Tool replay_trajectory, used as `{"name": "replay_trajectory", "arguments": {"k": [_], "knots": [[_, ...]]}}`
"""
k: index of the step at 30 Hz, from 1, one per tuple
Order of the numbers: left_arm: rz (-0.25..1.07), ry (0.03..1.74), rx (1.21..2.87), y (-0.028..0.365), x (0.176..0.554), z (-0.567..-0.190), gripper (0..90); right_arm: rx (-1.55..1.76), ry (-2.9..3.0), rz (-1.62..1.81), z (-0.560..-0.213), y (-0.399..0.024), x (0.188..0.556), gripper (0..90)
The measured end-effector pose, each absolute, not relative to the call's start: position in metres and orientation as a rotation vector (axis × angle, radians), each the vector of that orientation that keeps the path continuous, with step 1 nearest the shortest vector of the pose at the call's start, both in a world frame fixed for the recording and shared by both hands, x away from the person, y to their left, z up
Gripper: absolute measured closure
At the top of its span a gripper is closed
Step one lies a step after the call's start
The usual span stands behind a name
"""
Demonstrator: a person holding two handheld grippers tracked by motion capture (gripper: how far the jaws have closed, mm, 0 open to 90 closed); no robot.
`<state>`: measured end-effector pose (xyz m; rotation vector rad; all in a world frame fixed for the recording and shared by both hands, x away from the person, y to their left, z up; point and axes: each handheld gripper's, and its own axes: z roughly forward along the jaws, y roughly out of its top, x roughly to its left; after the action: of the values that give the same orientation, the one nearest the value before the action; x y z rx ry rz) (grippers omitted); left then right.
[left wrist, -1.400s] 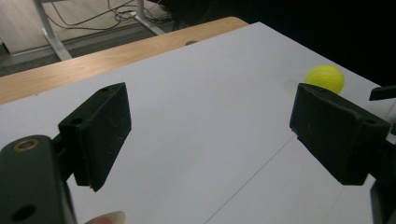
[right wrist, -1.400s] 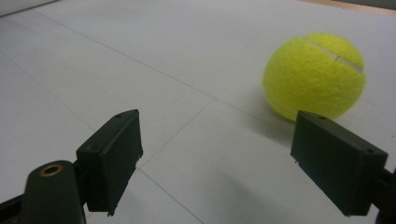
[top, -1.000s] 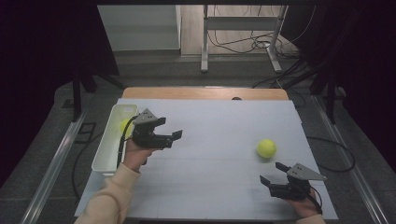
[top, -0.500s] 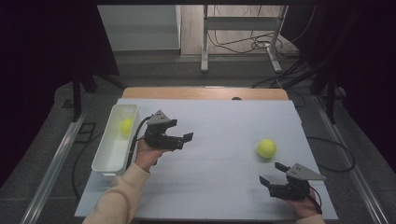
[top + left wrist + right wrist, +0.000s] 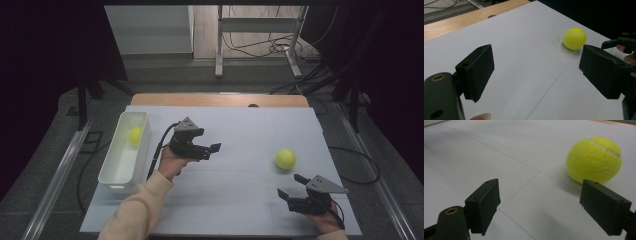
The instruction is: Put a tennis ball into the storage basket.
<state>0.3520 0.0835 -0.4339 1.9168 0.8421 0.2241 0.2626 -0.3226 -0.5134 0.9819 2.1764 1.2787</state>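
Left black two-jaw gripper (image 5: 214,148), jaws spread and empty, facing fuzzy yellow tennis ball (image 5: 285,159) loose on white tabletop (image 5: 240,200) near right gripper (image 5: 290,186); careless nudge likely rolling it away

The left hand-held gripper (image 5: 199,148) is matt black with blocky rectangular jaws, a grey three-cornered plate on top and a black cable trailing behind. The right hand-held gripper (image 5: 295,189) looks alike. A brass-ringed hole marks each body. The left sleeve (image 5: 137,210) is pale peach.
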Motion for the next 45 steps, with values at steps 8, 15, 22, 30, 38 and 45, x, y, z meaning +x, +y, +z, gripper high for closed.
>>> {"name": "replay_trajectory", "arguments": {"k": [8,15,22,30,38,45], "knots": [[0.208,0.837,1.941,0.073,0.355,-0.439,13.2,0.98,2.179,1.284,-0.513,-0.323,0.263,16.8],[0.196,0.825,1.958,0.064,0.357,-0.441,13.2,0.979,2.18,1.281,-0.514,-0.322,0.263,16.8],[0.187,0.807,1.977,0.053,0.358,-0.442,13.2,0.979,2.179,1.28,-0.514,-0.322,0.263,16.7],[0.179,0.795,1.995,0.043,0.359,-0.443,13.2,0.978,2.179,1.281,-0.514,-0.322,0.263,16.8],[0.171,0.779,2.017,0.032,0.362,-0.446,13.2,0.98,2.18,1.279,-0.514,-0.322,0.263,16.8],[0.157,0.767,2.032,0.021,0.365,-0.449,13.2,0.978,2.18,1.278,-0.514,-0.323,0.263,16.8]]}}
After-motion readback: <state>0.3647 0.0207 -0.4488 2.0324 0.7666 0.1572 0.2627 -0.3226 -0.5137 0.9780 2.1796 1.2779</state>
